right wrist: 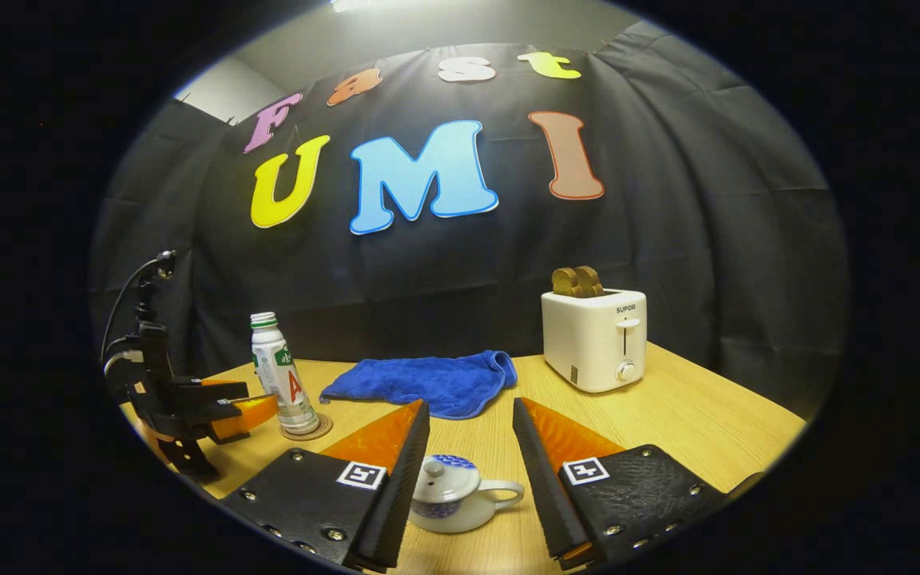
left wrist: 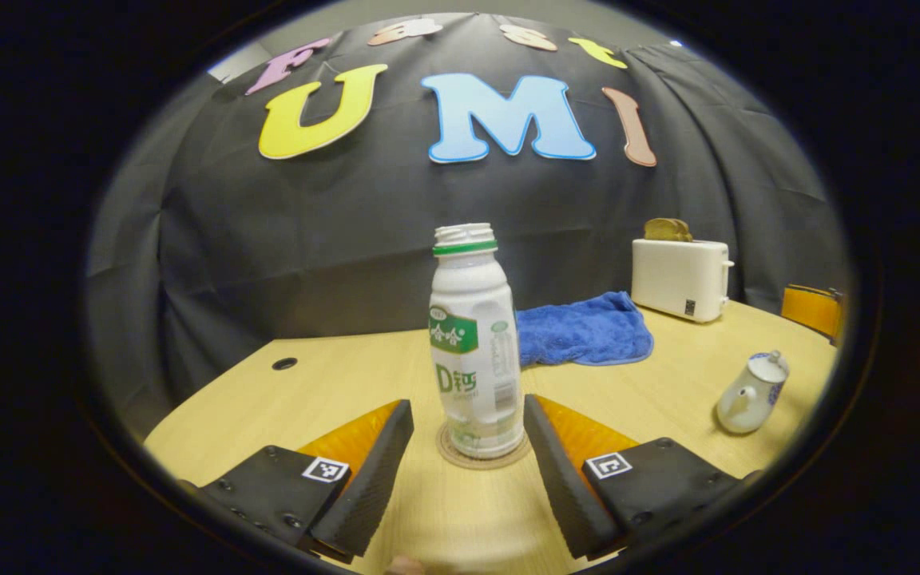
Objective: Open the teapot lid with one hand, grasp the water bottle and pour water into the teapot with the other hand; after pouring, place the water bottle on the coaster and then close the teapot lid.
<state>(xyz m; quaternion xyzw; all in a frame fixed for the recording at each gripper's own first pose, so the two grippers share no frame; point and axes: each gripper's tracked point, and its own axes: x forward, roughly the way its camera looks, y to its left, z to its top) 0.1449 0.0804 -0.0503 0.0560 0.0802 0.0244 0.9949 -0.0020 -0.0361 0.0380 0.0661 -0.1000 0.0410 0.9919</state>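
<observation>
Left hand-held gripper [left wrist: 468,447] spread wide, fingers flanking water bottle [left wrist: 473,351], not touching; bottle upright, uncapped, on coaster [left wrist: 448,454]. Right hand-held gripper [right wrist: 469,467] spread wide around teapot [right wrist: 454,503], lid [right wrist: 444,477] on, no contact. Farther back on desk [right wrist: 668,423]: blue towel [right wrist: 428,382], white toaster [right wrist: 596,335] holding toast.

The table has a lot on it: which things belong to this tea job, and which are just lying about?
For the job: water bottle, coaster under it, teapot with its lid on.

Just lying about: toaster holding toast, blue towel.
</observation>
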